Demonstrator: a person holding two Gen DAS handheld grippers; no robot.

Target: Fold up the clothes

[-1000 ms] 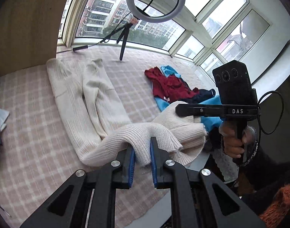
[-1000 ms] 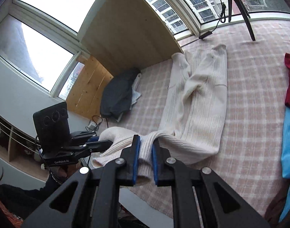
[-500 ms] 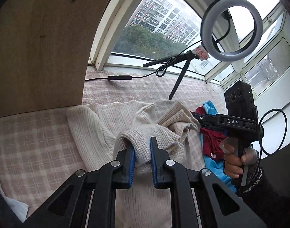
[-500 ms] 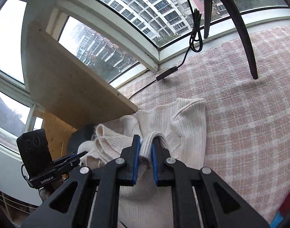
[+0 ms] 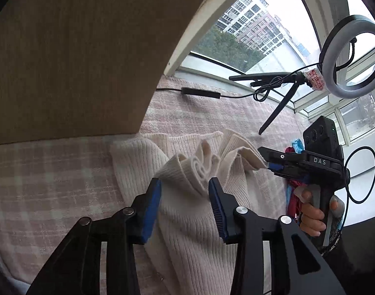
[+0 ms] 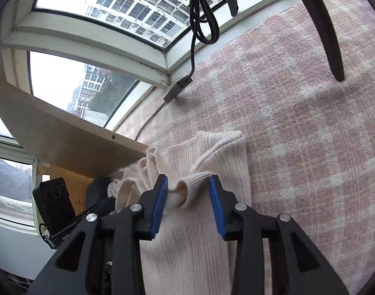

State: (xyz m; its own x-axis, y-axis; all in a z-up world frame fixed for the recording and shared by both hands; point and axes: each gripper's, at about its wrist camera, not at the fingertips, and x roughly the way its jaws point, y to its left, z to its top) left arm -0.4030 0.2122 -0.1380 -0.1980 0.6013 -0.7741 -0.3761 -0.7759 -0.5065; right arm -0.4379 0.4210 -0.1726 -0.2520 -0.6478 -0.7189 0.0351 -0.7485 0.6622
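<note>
A cream ribbed sweater (image 5: 194,223) lies folded over itself on the pink checked blanket (image 5: 52,184). My left gripper (image 5: 185,194) is open, its blue pads either side of a bunched fold of the sweater. My right gripper (image 6: 188,191) is open too, with the folded hem (image 6: 185,189) resting loosely between its pads. The right gripper also shows in the left wrist view (image 5: 268,159), at the sweater's right corner. The sweater also shows in the right wrist view (image 6: 199,241).
A ring light (image 5: 349,56) on a black tripod (image 5: 278,108) stands on the blanket beyond the sweater, with its cable (image 5: 202,93) along the window sill. A wooden board (image 5: 76,61) rises at the left. Red and blue clothes (image 5: 294,147) lie at the right.
Both grippers carried the sweater's near edge up and over toward the far end, then opened and let go of it. The fabric now rests between the open pads.
</note>
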